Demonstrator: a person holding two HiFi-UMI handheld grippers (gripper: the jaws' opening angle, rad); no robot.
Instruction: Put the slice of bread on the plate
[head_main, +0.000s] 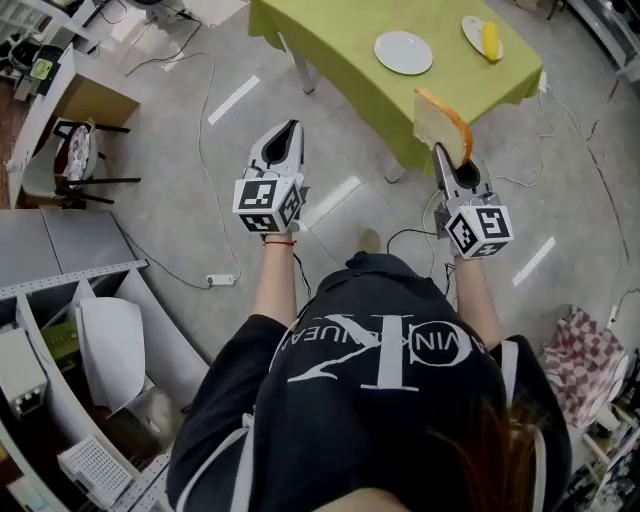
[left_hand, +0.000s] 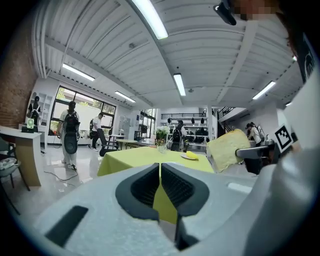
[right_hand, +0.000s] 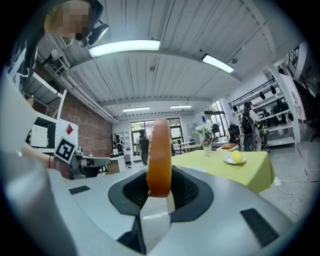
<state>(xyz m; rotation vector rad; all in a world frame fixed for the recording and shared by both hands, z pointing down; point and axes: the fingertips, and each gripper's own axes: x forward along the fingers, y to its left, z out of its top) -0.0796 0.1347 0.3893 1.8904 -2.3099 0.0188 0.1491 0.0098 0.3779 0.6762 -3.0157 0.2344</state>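
You are holding your left gripper (head_main: 290, 130) short of the green-clothed table (head_main: 330, 45), jaws together on nothing, keeping it spare. Your right gripper (head_main: 441, 152) is clamping the bread slice (head_main: 443, 122) upright at the table's near edge, readying it for the empty white plate (head_main: 403, 52) on the table.

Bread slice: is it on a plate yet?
No, the slice of bread stands clamped in the right gripper, and the nearer white plate on the green table is bare.
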